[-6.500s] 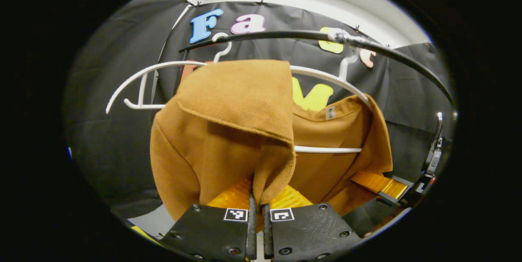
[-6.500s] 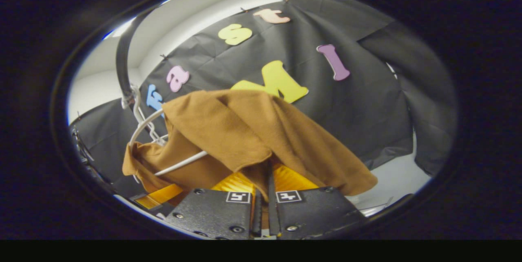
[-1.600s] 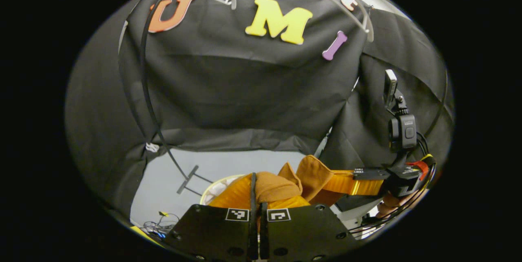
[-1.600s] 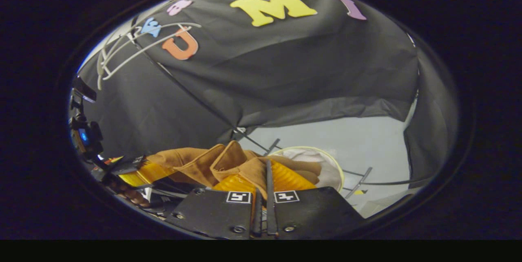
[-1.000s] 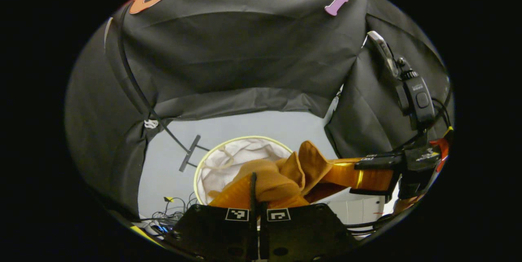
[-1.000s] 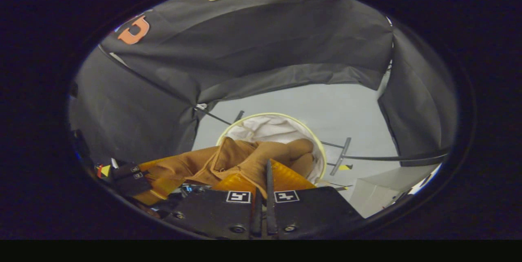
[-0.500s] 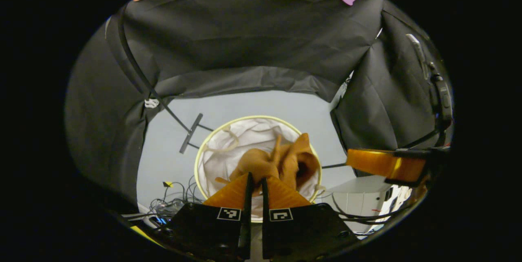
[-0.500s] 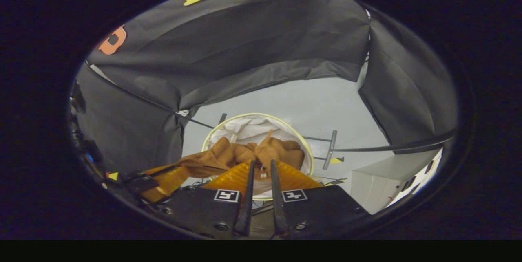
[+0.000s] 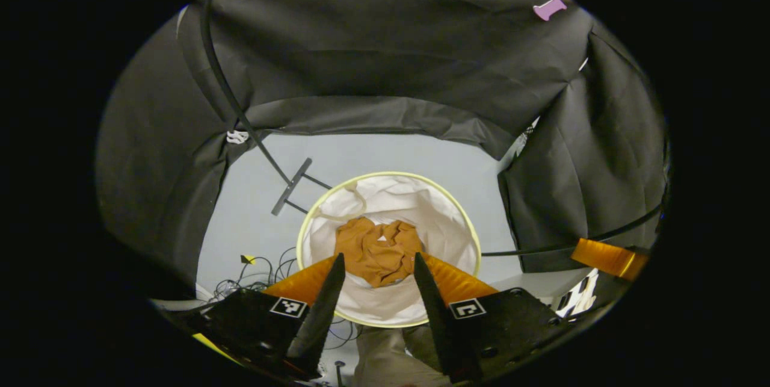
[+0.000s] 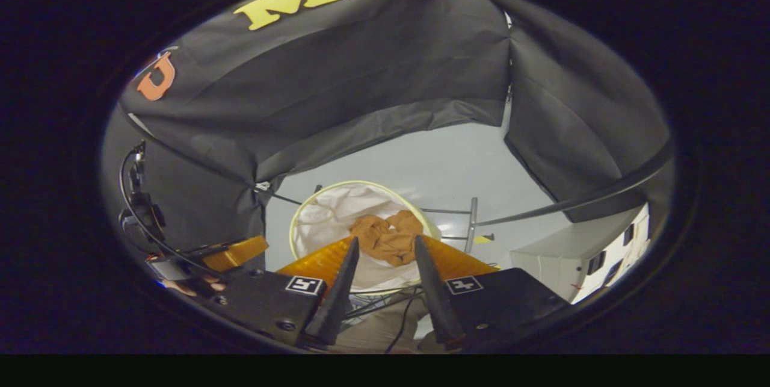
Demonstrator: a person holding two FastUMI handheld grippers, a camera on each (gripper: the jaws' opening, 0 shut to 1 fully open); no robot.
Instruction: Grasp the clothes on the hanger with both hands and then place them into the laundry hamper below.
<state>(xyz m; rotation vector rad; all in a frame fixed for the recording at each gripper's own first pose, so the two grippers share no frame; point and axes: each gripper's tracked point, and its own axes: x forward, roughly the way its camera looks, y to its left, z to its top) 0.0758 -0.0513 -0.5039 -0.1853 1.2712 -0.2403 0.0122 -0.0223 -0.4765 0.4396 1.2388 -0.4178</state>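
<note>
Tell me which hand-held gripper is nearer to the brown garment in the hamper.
Left, it seems. The left hand-held gripper hangs open above the brown garment; the right hand-held gripper, open too, looks farther back.

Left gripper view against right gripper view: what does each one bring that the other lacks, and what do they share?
The left gripper view brings an orange finger of the right claw at its edge. The right gripper view brings the camera mount of the left claw and the hand holding it. Both share the brown garment lying inside the white hamper, seen between open claw fingers.
</note>
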